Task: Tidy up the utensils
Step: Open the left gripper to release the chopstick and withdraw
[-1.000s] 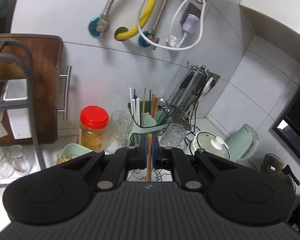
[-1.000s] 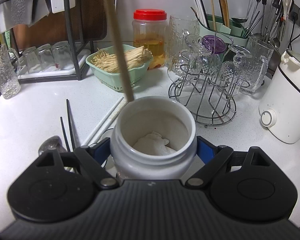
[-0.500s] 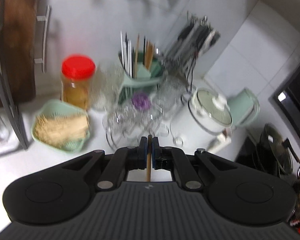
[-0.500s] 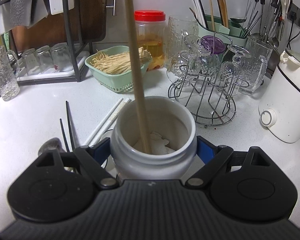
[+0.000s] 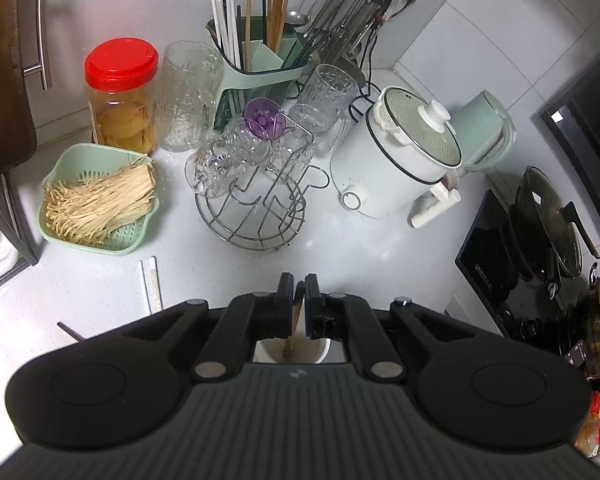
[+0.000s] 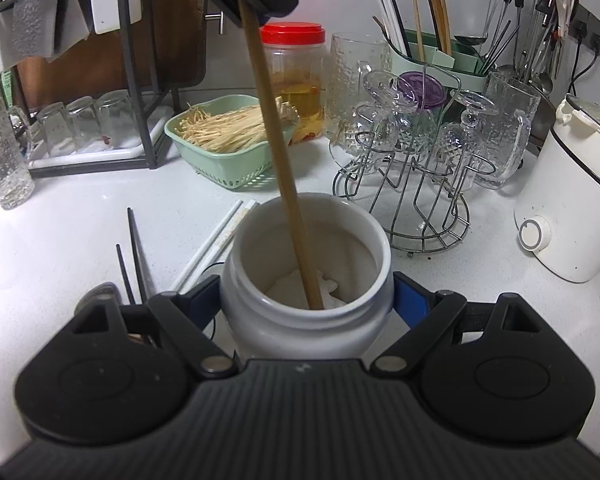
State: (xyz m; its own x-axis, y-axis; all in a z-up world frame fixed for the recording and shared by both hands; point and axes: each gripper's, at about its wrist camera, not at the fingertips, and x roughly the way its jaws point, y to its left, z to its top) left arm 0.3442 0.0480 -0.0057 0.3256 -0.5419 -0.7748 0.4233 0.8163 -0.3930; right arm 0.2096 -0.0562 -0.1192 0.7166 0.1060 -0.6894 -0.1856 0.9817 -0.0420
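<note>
Loose utensils: thin black chopsticks and white plastic chopsticks lie flat on the white table, just left of the jar, not yet collected.
Left claw: pinched tight on a long light-wood chopstick, gripped near its top end.
Chopstick position: tilted, its lower tip inside the open white plastic jar, close to the near rim above a crumpled white wad.
Right claw: clamped on the jar's sides, holding it upright on the table.
Doing it well: I judge the tip should rest on the bottom before release; the right claw should keep the jar steady so it cannot tip.
</note>
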